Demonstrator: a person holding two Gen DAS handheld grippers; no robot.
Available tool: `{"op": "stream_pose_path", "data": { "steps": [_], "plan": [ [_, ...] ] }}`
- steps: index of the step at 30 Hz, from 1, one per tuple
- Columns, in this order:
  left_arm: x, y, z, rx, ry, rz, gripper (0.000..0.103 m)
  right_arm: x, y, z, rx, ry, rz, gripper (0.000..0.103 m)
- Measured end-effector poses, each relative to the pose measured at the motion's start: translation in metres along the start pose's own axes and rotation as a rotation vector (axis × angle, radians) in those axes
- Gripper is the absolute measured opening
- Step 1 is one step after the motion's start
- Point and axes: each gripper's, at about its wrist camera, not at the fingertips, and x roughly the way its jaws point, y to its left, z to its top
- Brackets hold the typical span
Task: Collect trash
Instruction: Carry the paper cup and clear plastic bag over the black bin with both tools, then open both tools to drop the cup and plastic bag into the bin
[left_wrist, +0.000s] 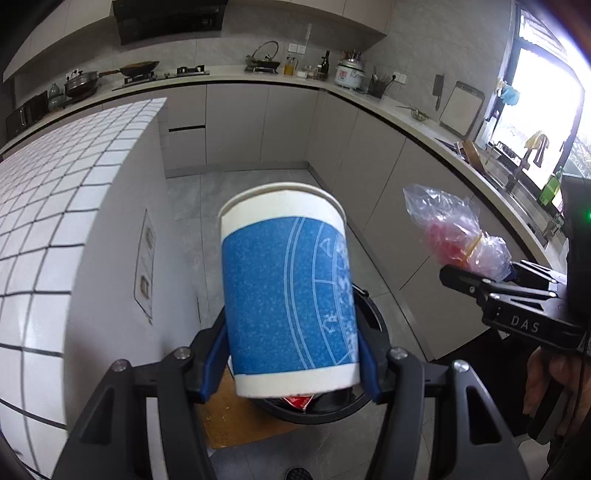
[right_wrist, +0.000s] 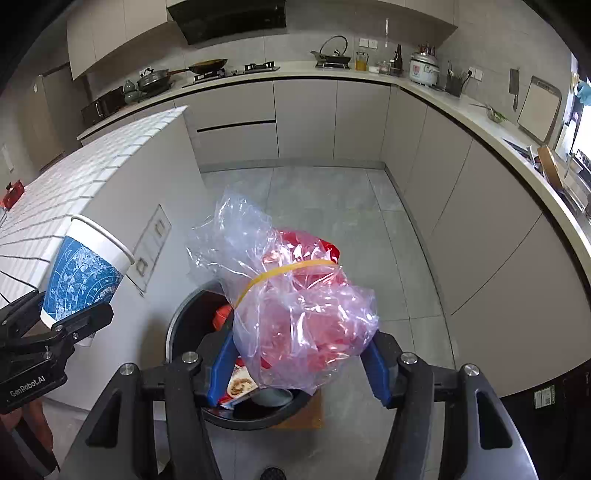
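The left gripper (left_wrist: 291, 354) pinched the cup (left_wrist: 288, 291) and the right gripper (right_wrist: 303, 362) pinched the plastic bag (right_wrist: 295, 306) above the bin (right_wrist: 177, 325); each release should come squarely over its mouth.

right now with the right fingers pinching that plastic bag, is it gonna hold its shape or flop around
Probably floppy: the clear plastic bag is thin crinkled film, bulging out past the right gripper. Its loose neck above the yellow rubber band likely sways when swung. It looks light, with only crumpled red wrapping visible inside, so it should drop easily into the trash bin.
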Motion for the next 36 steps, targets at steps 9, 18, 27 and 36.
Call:
{"op": "stream_pose_path", "data": {
  "steps": [9, 18, 27, 36],
  "plan": [
    [0.014, -0.01, -0.014, -0.028, 0.012, 0.019, 0.06, 0.034, -0.012, -0.018, -0.039, 0.038, 0.04, 0.062],
    [0.035, -0.013, -0.027, -0.046, 0.029, 0.027, 0.06, 0.082, 0.001, -0.04, -0.118, 0.089, 0.108, 0.062],
    [0.029, 0.008, -0.01, -0.12, -0.023, 0.096, 0.103, 0.122, 0.006, -0.043, -0.234, 0.092, 0.111, 0.102],
    [0.011, 0.011, -0.015, -0.097, -0.015, 0.171, 0.103, 0.104, -0.001, -0.033, -0.188, 0.076, 0.109, 0.102]
  ]
}}
